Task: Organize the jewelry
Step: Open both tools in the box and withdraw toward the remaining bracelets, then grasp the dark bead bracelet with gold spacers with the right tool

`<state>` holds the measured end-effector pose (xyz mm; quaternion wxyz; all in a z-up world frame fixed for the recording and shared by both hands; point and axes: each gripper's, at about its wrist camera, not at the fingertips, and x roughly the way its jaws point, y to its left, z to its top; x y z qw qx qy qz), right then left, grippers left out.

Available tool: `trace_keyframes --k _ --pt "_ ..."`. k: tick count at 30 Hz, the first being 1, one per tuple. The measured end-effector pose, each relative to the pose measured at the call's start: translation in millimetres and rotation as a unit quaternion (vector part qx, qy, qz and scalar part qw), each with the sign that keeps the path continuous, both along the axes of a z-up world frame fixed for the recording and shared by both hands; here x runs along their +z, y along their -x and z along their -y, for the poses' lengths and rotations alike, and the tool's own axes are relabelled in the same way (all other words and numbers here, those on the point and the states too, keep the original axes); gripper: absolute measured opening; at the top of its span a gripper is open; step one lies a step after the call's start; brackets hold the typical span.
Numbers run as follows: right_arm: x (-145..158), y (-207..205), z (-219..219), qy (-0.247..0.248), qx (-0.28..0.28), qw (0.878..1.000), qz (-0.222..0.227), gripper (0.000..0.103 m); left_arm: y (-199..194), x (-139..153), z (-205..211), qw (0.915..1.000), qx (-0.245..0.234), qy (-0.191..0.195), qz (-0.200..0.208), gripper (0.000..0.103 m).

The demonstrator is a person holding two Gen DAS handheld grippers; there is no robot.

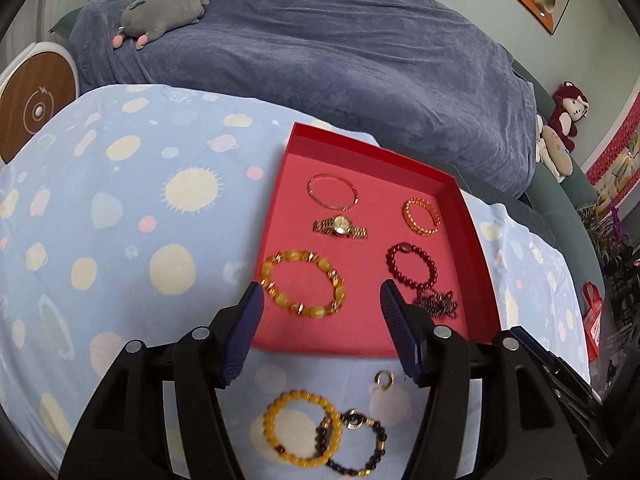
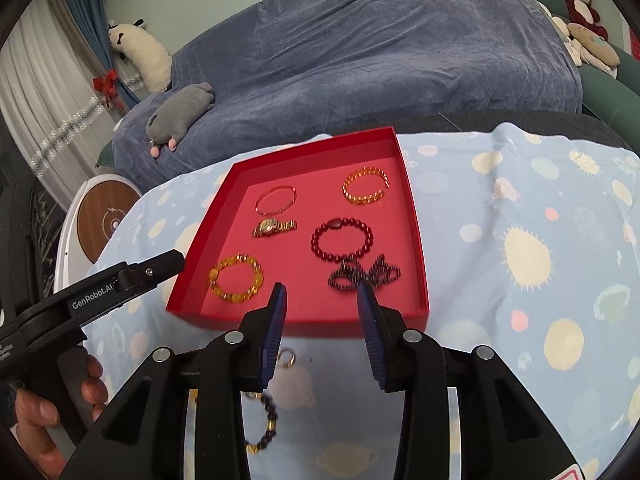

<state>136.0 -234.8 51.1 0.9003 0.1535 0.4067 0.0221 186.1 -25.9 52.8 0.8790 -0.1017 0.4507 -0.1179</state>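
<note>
Six pieces already lie in the shallow red cardboard tray [image 1: 472, 240] on the bench. A yellow bead bracelet [image 1: 303, 428], a dark bead bracelet [image 1: 360, 450] and a small gold ring [image 1: 384, 380] remain outside. Left gripper [image 1: 322, 304] and right gripper [image 2: 322, 304]: jaws partly open, empty.

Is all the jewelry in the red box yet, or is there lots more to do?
Mostly done: six pieces lie in the red box, including the watch. Both grippers, left and right, are open and empty. Left outside: yellow bead bracelet, dark bead bracelet, small ring.
</note>
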Motion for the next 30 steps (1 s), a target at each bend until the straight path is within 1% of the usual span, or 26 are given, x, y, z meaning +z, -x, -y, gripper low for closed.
trace_keyframes --k 6,16,20,23,26,30 --pt "-10 32 -9 0.001 0.009 1.000 -0.020 0.036 30 -3 -15 0.9999 0.003 -0.006 -0.009 0.057" --pt "-32 75 -30 0.003 0.030 0.998 -0.057 0.036 76 -33 -33 0.9982 -0.002 -0.038 -0.047 0.057" --pt "-38 77 -38 0.011 0.038 0.997 -0.063 0.036 83 -47 -31 0.9971 -0.007 -0.048 -0.058 0.057" --pt "-42 76 -45 0.015 0.044 0.997 -0.066 0.036 85 -52 -25 0.9966 -0.013 -0.056 -0.059 0.057" --pt "-46 72 -51 0.020 0.052 0.996 -0.068 0.035 82 -58 -20 0.9960 -0.015 -0.064 -0.060 0.057" --pt "-49 63 -58 0.027 0.062 0.995 -0.070 0.033 77 -62 -17 0.9957 -0.012 -0.065 -0.065 0.057"
